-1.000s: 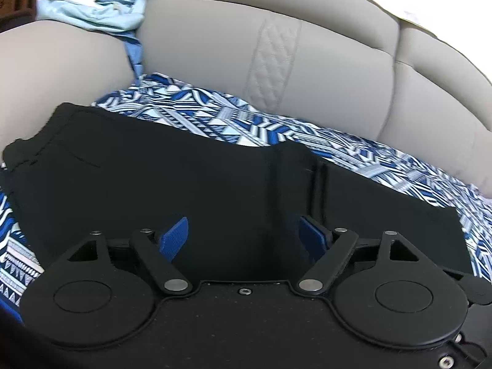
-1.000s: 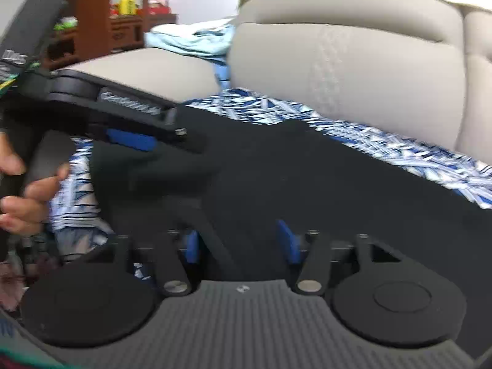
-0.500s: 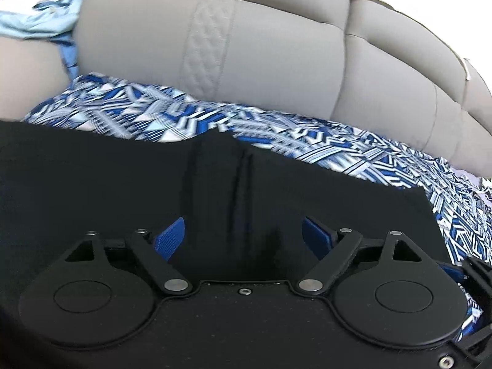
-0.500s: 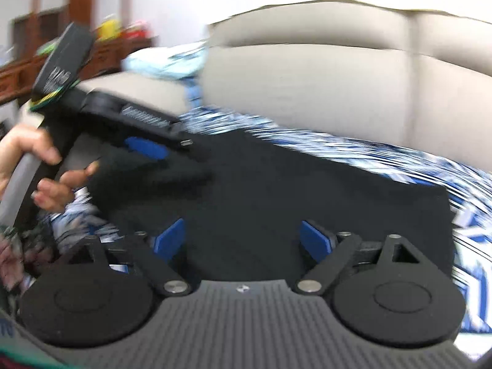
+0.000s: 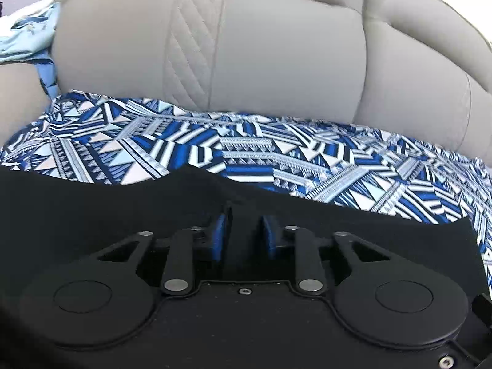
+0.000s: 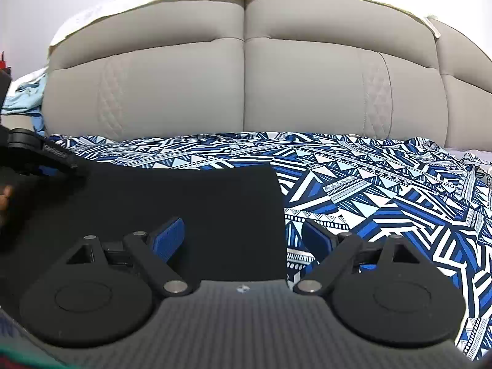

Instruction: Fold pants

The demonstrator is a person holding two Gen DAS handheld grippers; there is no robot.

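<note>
Black pants (image 5: 92,215) lie flat on the blue patterned cover (image 5: 276,160) of a grey sofa (image 5: 276,61); they look soft, light and limp, likely to sag and slide unless held by an edge or corner. The left gripper (image 5: 241,233) is nearly closed, pinching a raised fabric ridge. The right gripper (image 6: 243,240) is spread wide over the pants' right edge, a good place to grasp.

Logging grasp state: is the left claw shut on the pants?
Shut: left claw has its blue pads pinching a raised ridge of the black pants.
</note>
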